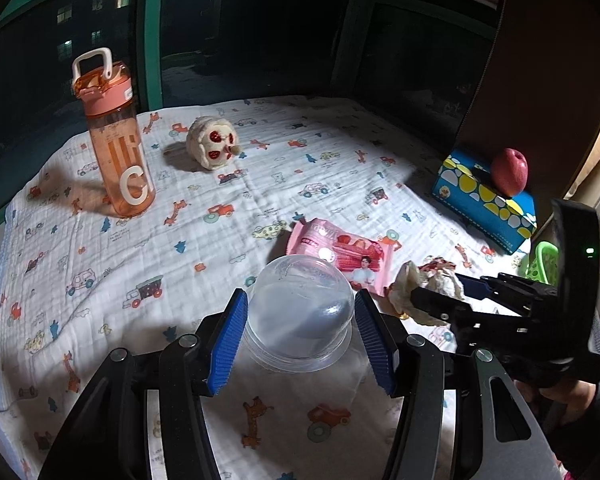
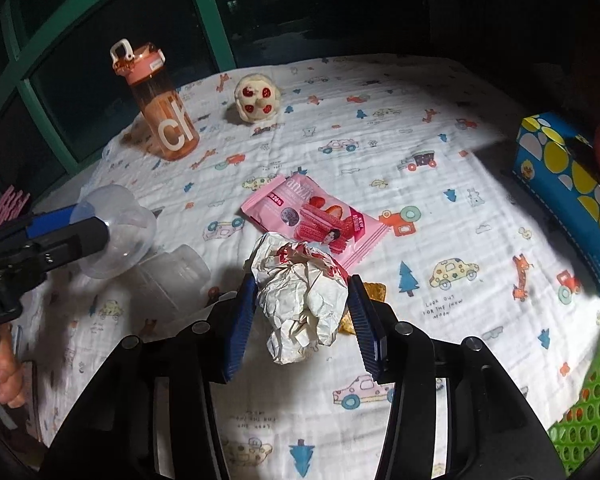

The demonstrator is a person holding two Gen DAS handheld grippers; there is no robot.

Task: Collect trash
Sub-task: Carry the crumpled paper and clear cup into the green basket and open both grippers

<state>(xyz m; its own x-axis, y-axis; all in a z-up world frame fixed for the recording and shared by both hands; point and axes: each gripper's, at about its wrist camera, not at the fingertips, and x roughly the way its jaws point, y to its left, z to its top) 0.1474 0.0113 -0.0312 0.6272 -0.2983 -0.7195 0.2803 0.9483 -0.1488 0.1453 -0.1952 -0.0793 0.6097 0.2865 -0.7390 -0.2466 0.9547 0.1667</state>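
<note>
A clear plastic dome cup sits between the blue pads of my left gripper, which is shut on it; in the right wrist view the same cup shows at the left in that gripper. My right gripper is shut on a crumpled white and red paper wrapper, low over the printed cloth. From the left wrist view this wrapper lies at the right gripper's tips. A pink snack packet lies flat just beyond it.
An orange water bottle and a plush toy stand at the back. A blue tissue box carries a red apple. A green basket sits at the right edge. Another clear cup and an orange cracker lie nearby.
</note>
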